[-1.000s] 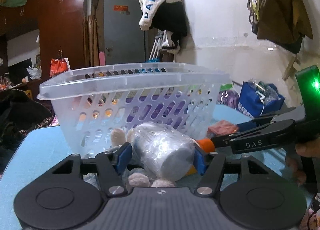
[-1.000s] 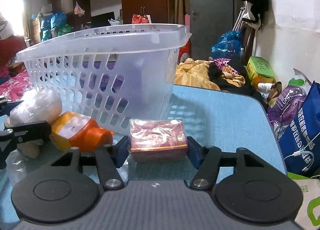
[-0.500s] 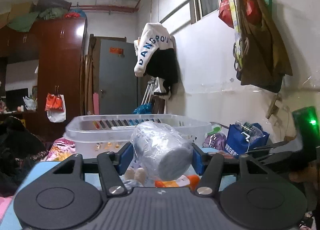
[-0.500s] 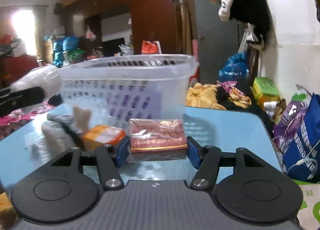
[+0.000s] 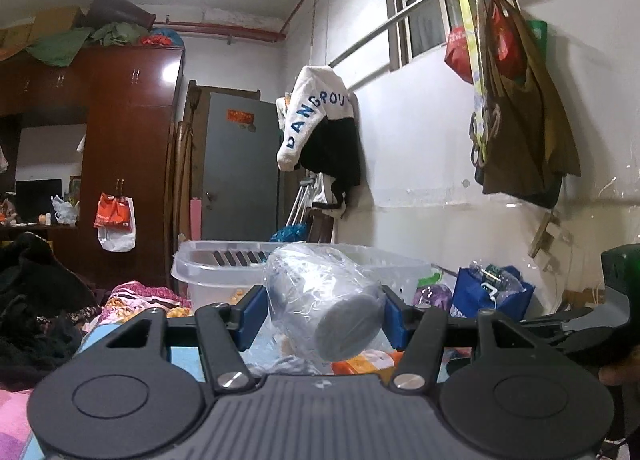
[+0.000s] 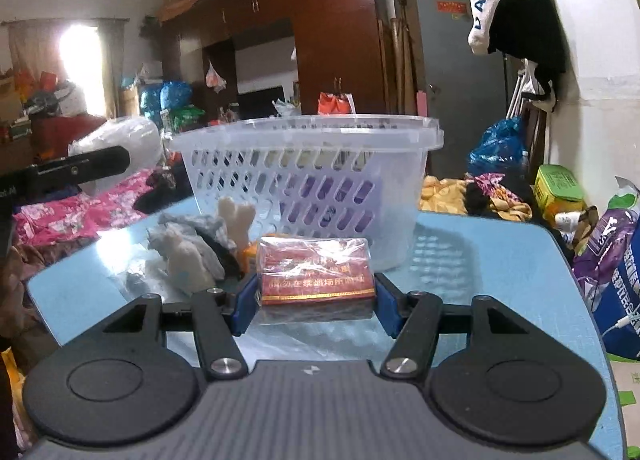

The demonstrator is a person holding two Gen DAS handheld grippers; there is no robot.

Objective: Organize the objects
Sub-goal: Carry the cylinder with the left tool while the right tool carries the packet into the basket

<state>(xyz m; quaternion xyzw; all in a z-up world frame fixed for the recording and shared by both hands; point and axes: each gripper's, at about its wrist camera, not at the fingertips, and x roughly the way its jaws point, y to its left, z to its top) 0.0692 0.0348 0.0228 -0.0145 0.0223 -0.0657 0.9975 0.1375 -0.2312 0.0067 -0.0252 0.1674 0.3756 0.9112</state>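
Observation:
My left gripper is shut on a plastic-wrapped grey cup and holds it up, level with the rim of the clear plastic basket behind it. My right gripper is shut on a red wrapped box, held low over the blue table in front of the basket. The left gripper with the cup also shows in the right wrist view, raised at the left. An orange bottle lies below the cup.
A plush toy with grey cloth lies on the table left of the box. Bags stand off the table's right edge. Clothes are piled at the left. The wall runs along the right.
My left gripper has lifted the cup from the table up to the basket's rim height. My right gripper has risen slightly with the red box.

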